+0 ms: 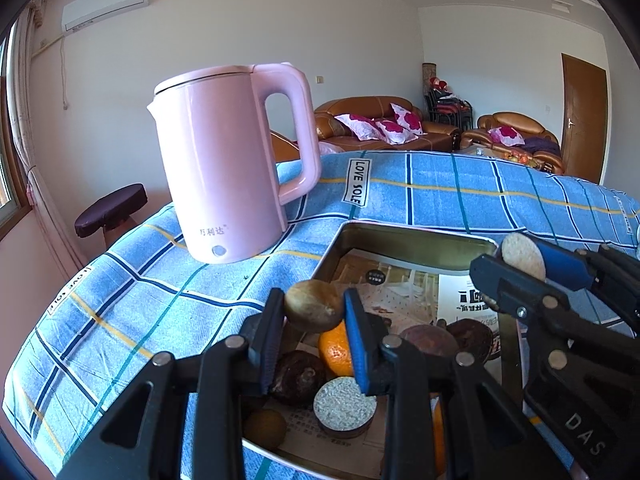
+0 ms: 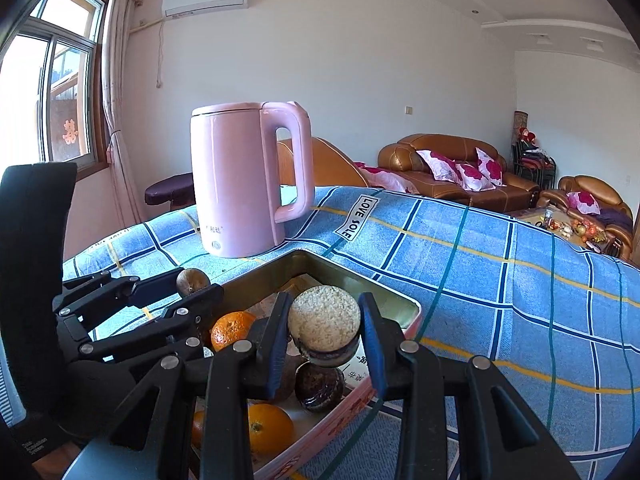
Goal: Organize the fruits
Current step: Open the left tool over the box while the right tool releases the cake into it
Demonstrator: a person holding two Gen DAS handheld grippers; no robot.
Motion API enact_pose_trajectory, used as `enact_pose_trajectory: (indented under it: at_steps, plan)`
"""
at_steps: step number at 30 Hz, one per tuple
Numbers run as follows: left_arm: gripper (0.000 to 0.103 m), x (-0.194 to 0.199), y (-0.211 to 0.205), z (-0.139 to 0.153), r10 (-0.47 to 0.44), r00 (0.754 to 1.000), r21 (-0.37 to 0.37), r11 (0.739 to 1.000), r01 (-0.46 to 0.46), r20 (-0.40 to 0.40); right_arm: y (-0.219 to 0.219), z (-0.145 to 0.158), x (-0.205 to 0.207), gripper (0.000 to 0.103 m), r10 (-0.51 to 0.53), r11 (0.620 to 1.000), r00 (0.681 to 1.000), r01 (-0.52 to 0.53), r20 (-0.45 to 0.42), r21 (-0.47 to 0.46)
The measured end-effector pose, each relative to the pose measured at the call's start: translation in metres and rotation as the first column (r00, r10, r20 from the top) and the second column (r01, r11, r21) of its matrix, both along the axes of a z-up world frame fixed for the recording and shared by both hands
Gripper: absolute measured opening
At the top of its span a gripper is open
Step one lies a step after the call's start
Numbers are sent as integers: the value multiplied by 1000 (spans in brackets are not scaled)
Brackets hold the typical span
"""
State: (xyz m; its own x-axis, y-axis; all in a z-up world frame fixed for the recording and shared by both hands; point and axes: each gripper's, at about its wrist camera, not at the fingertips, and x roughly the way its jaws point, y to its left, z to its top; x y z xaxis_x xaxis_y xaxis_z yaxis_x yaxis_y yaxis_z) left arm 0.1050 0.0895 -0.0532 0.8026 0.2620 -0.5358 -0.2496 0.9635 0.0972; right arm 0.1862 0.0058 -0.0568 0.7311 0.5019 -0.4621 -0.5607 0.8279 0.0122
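Left hand-held gripper [image 1: 314,312] clamps a brown round fruit [image 1: 314,307], right hand-held gripper [image 2: 325,330] a rice-topped disc [image 2: 324,322], both lifted above the metal tin [image 1: 416,238], apparently for sorting.

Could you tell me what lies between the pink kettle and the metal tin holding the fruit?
Only bare blue plaid cloth lies between the pink kettle and the metal tin; nothing stands in that stretch. The right wrist view shows it best.

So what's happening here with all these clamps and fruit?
A person holds a claw in each hand over a metal tin of fruit on a blue plaid cloth. The left claw grips a brown round fruit; the right claw grips a rice-crusted round cake. A pink kettle stands behind.
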Motion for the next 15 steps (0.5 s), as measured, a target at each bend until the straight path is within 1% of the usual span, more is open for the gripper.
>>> enact_pose_trajectory:
  at_steps: [3, 5, 6, 8, 9, 11, 12, 14, 15]
  plan:
    - [33, 3, 0, -3, -4, 1000, -2, 1000, 4, -15, 1, -2, 2, 36, 0, 1000, 1000, 0, -9, -6]
    - [34, 3, 0, -3, -4, 1000, -6, 1000, 4, -11, 1, -4, 4, 36, 1, 1000, 1000, -1, -17, -9]
    - [38, 2, 0, -2, -5, 1000, -5, 1000, 5, -8, 2, -5, 5, 36, 5, 1000, 1000, -5, -26, -9]
    - [38, 2, -1, -3, -5, 1000, 0, 1000, 5, -11, 3, -8, 7, 37, 22, 1000, 999, -23, -49, -10]
    - [38, 2, 0, -3, -7, 1000, -6, 1000, 7, -13, 3, -9, 6, 37, 17, 1000, 999, -18, -42, -14]
    - [42, 1, 1, -3, -3, 1000, -16, 1000, 3, -14, 2, -9, 5, 41, 8, 1000, 999, -9, -34, -19]
    - [47, 0, 2, -3, 0, 1000, -17, 1000, 0, -13, 1, -9, 5, 42, 5, 1000, 999, -6, -37, -16]
    - [54, -1, 3, -2, 3, 1000, -23, 1000, -3, -8, -3, -10, 6, 49, -2, 1000, 999, 2, -45, -3]
    - [59, -2, 4, -2, 5, 1000, -25, 1000, -5, -6, -6, -10, 7, 51, -6, 1000, 999, 7, -50, 7]
